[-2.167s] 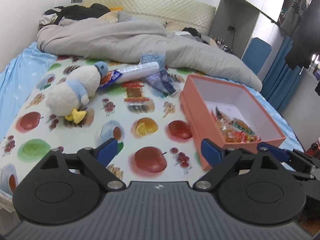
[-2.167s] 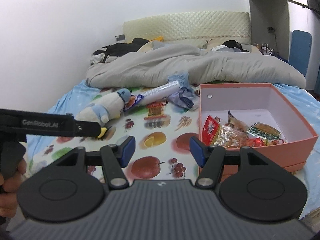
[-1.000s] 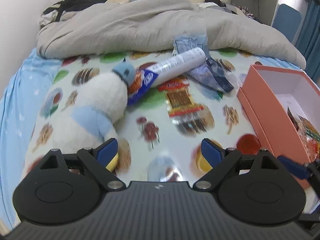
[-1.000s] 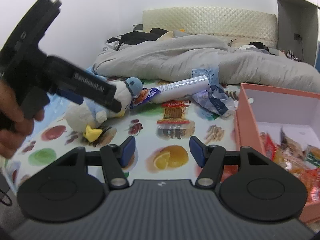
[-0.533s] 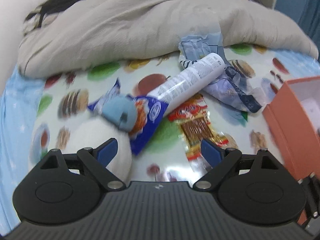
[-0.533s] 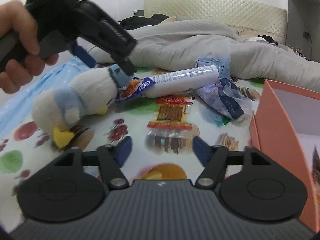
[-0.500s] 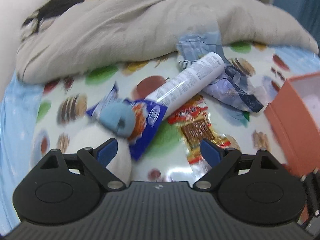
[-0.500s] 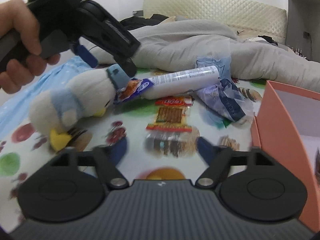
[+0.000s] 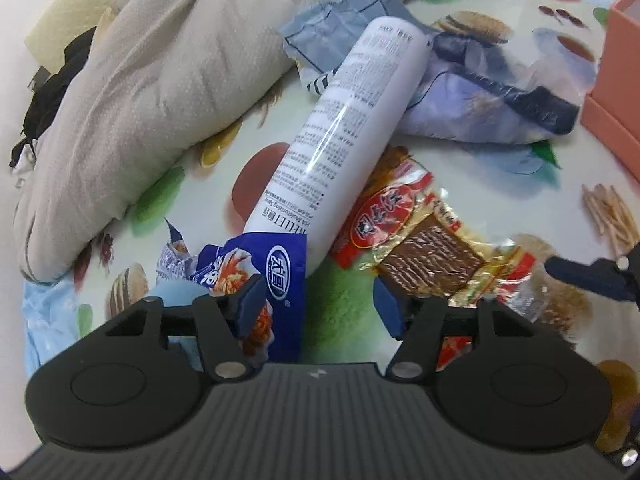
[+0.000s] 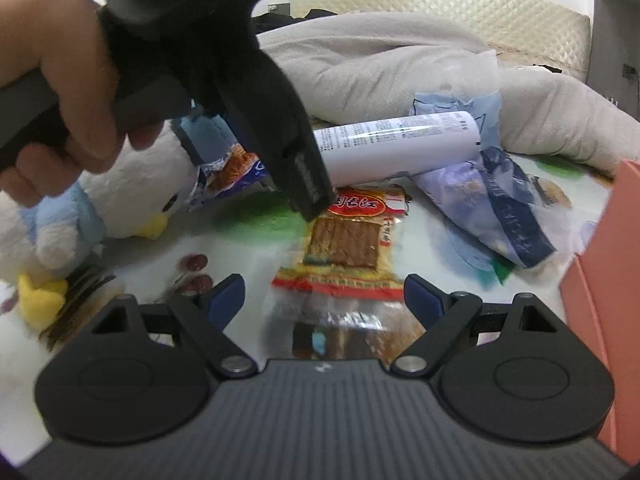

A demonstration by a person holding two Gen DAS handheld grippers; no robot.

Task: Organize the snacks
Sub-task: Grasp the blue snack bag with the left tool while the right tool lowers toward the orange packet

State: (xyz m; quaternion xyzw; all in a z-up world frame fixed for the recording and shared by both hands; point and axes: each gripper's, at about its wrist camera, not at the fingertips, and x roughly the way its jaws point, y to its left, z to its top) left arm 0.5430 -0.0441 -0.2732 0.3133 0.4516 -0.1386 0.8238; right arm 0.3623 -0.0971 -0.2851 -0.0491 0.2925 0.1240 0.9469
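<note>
Snacks lie scattered on the fruit-printed bed sheet (image 9: pixel 340 312) ahead of both grippers. Left gripper (image 9: pixel 318 300) points steeply down; its jaws have just been closing, and the crinkled blue foil snack bag (image 9: pixel 276 276) sits against its left finger, though whether the pads press on it cannot be told. Just beyond lies a white cylindrical spray bottle (image 9: pixel 352 128), and to the gripper's right a red-and-gold packet of brown dried tofu (image 9: pixel 424 248). Right gripper (image 10: pixel 324 294) is released, its jaws having just been opening, spread on either side of that packet's near end without touching. Further right stands the salmon-pink cardboard box (image 10: pixel 608 280).
</note>
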